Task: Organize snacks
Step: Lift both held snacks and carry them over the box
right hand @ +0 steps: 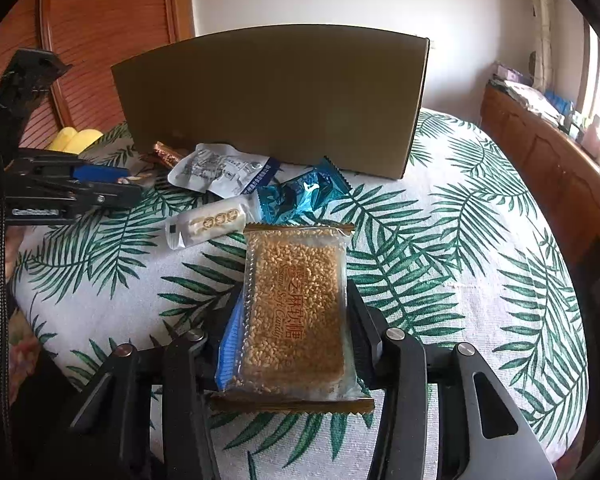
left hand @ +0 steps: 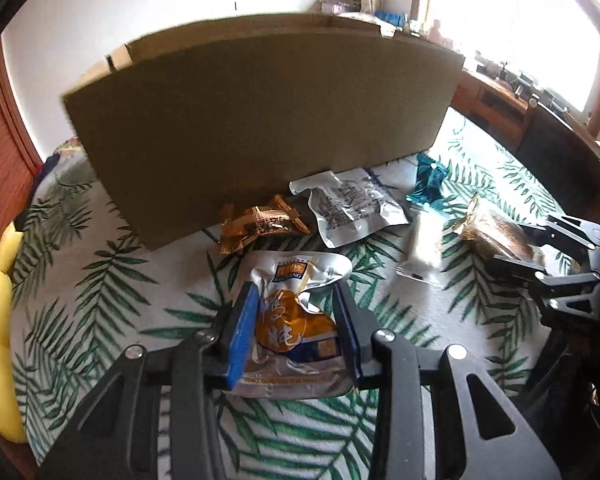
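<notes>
Left gripper, jaws drawn in on a silver-and-orange snack pouch, both pads pressing its sides above the palm-leaf tablecloth; at its 12 o'clock stands the cardboard box, with a gold-wrapped snack and a white pouch lying at the box's foot. Right gripper, jaws part-closed and clamped on a clear pack of sesame soft candy, its long axis running toward 12 o'clock. Beyond that pack, at 11 o'clock, lies a white bar, and at 12 o'clock a blue wrapper, both short of the box.
</notes>
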`<state>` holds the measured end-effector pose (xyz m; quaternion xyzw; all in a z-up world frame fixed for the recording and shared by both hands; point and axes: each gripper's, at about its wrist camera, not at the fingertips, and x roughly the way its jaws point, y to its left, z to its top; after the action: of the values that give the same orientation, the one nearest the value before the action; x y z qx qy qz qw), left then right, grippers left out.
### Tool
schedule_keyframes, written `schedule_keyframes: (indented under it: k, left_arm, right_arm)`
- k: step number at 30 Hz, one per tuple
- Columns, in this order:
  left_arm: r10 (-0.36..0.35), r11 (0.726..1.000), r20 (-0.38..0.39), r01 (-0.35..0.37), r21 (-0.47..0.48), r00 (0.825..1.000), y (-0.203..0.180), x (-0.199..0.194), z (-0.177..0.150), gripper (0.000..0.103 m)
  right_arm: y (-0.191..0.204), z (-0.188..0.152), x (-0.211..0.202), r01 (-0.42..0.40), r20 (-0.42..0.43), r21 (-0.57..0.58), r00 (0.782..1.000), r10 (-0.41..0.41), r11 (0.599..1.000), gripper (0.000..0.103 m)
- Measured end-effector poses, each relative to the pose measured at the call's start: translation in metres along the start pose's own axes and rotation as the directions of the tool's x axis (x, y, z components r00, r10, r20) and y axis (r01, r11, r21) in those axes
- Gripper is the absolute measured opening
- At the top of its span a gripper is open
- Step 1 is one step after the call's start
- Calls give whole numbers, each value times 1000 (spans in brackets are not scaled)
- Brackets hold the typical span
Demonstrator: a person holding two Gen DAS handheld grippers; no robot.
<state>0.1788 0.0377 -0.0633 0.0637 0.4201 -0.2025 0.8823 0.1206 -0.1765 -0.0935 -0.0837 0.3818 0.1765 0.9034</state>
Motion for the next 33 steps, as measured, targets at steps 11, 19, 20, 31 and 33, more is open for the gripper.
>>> schedule_keyframes:
  k: [11,19,20,31,33]
  left_arm:
    - [-44,999,86,46,-15,995,-15,-25,3,36]
    - [-70,997,151,74,-16,986,-15,-42,16,37]
    - [-72,997,159,75,-17,985,-16,-43,17,37]
    - [-62,997,242,71,-28,968,-15,-61,36,37]
    - [-55,997,265,68,-40,963,-12,-66,40,37]
  right_arm:
    - [-9,0,-8,-13,3,36,1000,13,999,44]
    - [-15,6,-22,-2,29,42,1000,1,999,44]
    - [-15,7,-24,1,32,39,999,-2,999,44]
    - [-21,29,-44,15,89,6,996,-15,1000,44]
    - [-20,36,-46,12,104,-4,995,-12,1000,44]
